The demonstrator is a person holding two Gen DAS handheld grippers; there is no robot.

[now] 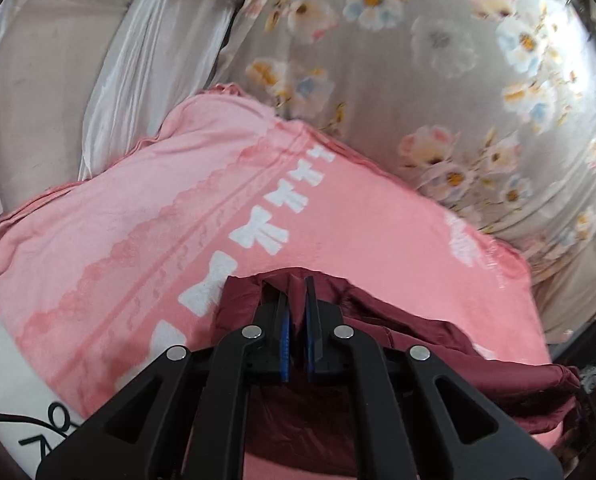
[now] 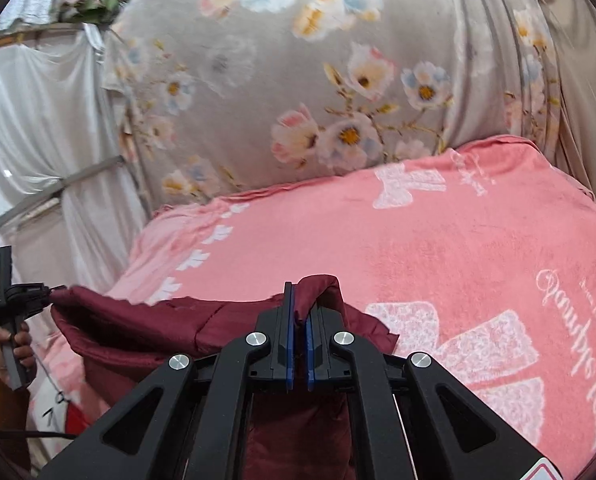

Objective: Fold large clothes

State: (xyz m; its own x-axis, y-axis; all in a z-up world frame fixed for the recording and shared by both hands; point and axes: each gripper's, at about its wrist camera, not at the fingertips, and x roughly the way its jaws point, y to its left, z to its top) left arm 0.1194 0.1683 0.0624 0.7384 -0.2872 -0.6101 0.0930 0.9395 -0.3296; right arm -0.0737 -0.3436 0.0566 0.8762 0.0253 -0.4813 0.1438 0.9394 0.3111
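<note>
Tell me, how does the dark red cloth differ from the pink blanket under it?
The dark red cloth is plain and smooth; the pink blanket is fuzzy, with white bows. The cloth is bunched and lifted at its edge, pinched by the right tongs and the left tongs; the blanket lies spread flat. Both are fabric.

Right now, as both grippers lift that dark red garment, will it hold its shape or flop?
Probably floppy: the maroon garment sags between the left gripper and right gripper. Likely light, perhaps slippery: its thin, slightly shiny cloth folds over the pads.
</note>
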